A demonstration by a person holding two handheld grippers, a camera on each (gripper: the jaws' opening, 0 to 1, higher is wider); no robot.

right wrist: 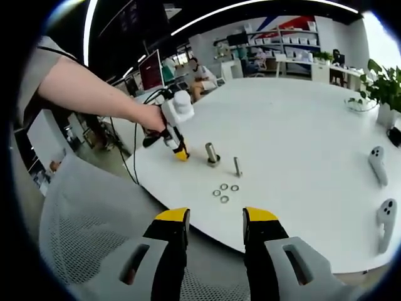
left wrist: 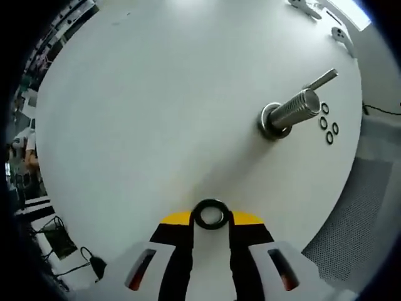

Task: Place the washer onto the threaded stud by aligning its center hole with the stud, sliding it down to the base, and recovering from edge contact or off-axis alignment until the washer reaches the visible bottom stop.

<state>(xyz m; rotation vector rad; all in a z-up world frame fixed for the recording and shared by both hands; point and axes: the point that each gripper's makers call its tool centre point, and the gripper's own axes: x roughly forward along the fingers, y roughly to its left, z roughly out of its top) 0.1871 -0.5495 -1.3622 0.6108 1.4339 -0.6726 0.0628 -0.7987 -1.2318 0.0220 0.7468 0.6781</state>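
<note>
In the left gripper view a dark washer (left wrist: pixel 210 214) sits pinched between the yellow-tipped jaws of my left gripper (left wrist: pixel 210 219), low over the white table (left wrist: pixel 156 113). The thick threaded stud (left wrist: pixel 293 110) stands on its round base (left wrist: pixel 270 125) up and to the right, well apart from the washer. In the right gripper view the stud (right wrist: pixel 212 152) is just right of the left gripper (right wrist: pixel 179 150), which a person's hand holds. My right gripper (right wrist: pixel 216 221) hangs open off the table's near edge, with nothing between its jaws.
A thinner bolt (right wrist: pixel 237 165) stands beside the stud, with several loose washers (right wrist: pixel 224 192) in front of it. Two white controllers (right wrist: pixel 376 164) lie at the table's right. A grey mesh chair (right wrist: pixel 81 244) is below the table edge. A potted plant (right wrist: pixel 387 84) is far right.
</note>
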